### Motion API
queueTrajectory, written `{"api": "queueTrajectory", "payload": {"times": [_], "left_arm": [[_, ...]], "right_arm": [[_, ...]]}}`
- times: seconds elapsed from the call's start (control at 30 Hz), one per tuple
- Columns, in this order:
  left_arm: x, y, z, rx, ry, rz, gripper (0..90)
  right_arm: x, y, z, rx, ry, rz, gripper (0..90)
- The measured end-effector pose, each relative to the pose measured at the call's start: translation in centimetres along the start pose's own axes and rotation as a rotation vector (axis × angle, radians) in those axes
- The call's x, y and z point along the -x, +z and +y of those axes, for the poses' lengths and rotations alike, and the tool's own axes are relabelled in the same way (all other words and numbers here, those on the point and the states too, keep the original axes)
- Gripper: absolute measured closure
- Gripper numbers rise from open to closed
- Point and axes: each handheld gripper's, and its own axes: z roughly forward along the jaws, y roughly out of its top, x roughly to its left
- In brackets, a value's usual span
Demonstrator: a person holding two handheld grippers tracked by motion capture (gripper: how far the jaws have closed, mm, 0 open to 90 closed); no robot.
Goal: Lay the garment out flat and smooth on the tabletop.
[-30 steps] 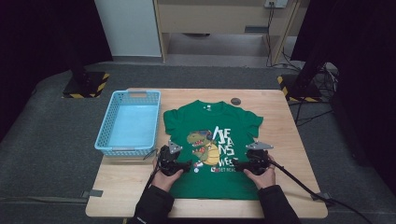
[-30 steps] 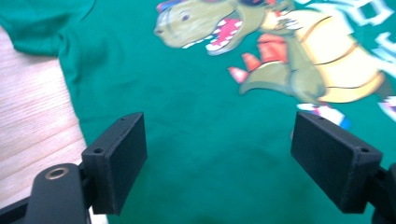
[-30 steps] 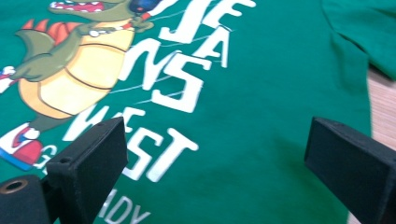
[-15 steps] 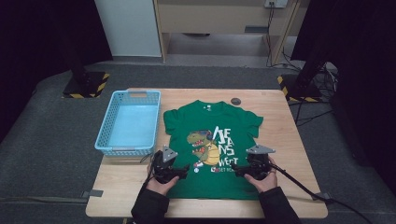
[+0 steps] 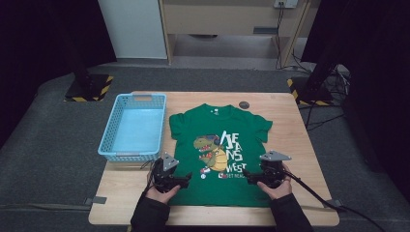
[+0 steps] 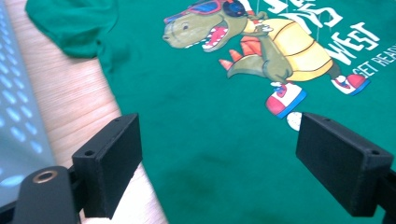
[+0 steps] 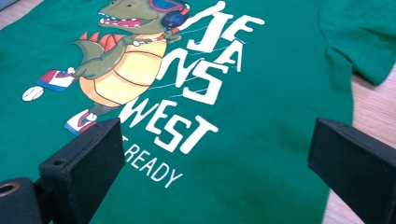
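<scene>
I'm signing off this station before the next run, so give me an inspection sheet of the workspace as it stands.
Surface: wooden table, bare wood around the things.
Job's things: green T-shirt lies flat, print up; blue basket beside it at its left, nothing in it.
Clutter: one small dark round thing near the far edge; too small to identify.
Grippers: left gripper open over the shirt's left edge; right gripper open over its right side; nothing between the jaws of either.
Cables: right gripper's cable trails off the near right corner.
Surroundings: grey floor mat, black stands with hazard-striped bases, wooden furniture behind.
</scene>
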Motion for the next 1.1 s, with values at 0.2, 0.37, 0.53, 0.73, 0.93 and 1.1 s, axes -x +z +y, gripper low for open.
{"api": "queueTrajectory", "payload": {"times": [0.2,0.37,0.53,0.73,0.93,1.1], "left_arm": [[-0.8,-0.7,-0.5,0.011,-0.028,0.024,13.2],[-1.8,-1.2,-0.9,0.015,-0.064,0.038,12.6],[-2.3,-2.0,-1.2,0.027,-0.074,0.057,12.1],[-2.9,-2.6,-2.0,0.033,-0.084,0.058,11.5],[-3.4,-2.9,-2.6,0.027,-0.097,0.069,10.6],[-3.9,-3.1,-3.1,0.025,-0.117,0.08,10.5]], "right_arm": [[0.2,-0.3,-0.1,0.0,0.0,-0.01,3.5],[0.6,-0.5,-0.5,-0.005,0.013,-0.014,3.5],[0.9,-0.8,-0.7,-0.007,0.017,-0.019,3.4],[1.1,-1.0,-0.8,-0.005,0.013,-0.029,3.4],[1.7,-1.4,-0.9,0.003,0.031,-0.035,3.3],[2.0,-1.6,-0.9,0.006,0.036,-0.041,3.3]]}}
